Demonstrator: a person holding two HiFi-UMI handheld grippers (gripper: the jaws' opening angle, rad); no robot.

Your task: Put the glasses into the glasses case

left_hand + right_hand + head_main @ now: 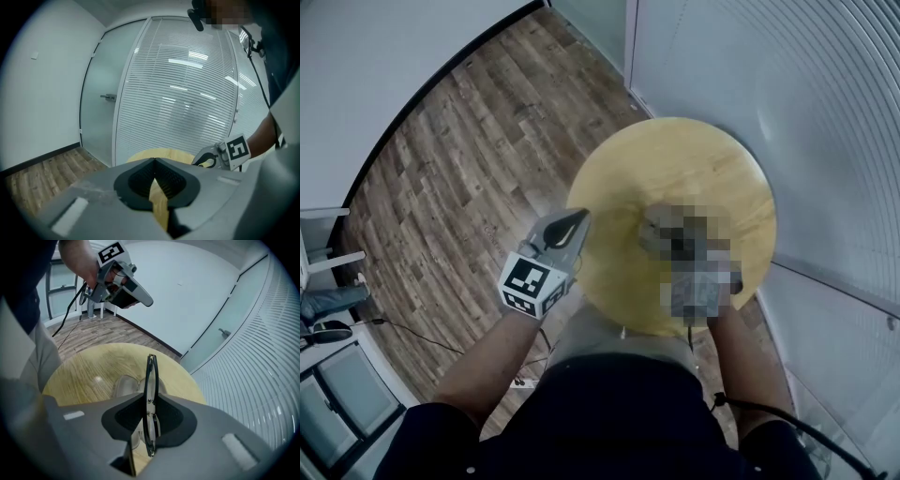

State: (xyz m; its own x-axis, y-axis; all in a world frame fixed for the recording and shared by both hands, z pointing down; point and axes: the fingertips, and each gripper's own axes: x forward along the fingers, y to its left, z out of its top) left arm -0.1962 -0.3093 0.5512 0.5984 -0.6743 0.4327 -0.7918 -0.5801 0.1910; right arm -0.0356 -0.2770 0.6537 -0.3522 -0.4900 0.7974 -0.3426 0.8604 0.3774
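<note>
Glasses: black thin-rimmed glasses [151, 376], upright and edge-on, in the air above the middle of the round light-wood table [84, 371].
Grip: your right gripper [150, 401] pinches them across the frame, jaws closed on the rim. Held this way the narrow edge leads, which I judge suits lowering them into a slot-like opening.
Case: a pale grey rounded case [123, 385] lies on the table top, right below the glasses. I cannot tell whether it lies open; in the head view a patch covers it.
Left gripper: your left gripper [155, 161] has its tips pressed together with nothing between them. It hangs over the table's edge nearest you, apart from the case, probably kept there to steady the case if needed.
Step, judged: descent toward the case; glasses not yet in.
Risk, judged: a thin rim in a pinch can pivot, so keep the frame lined up with the case as you lower.
</note>
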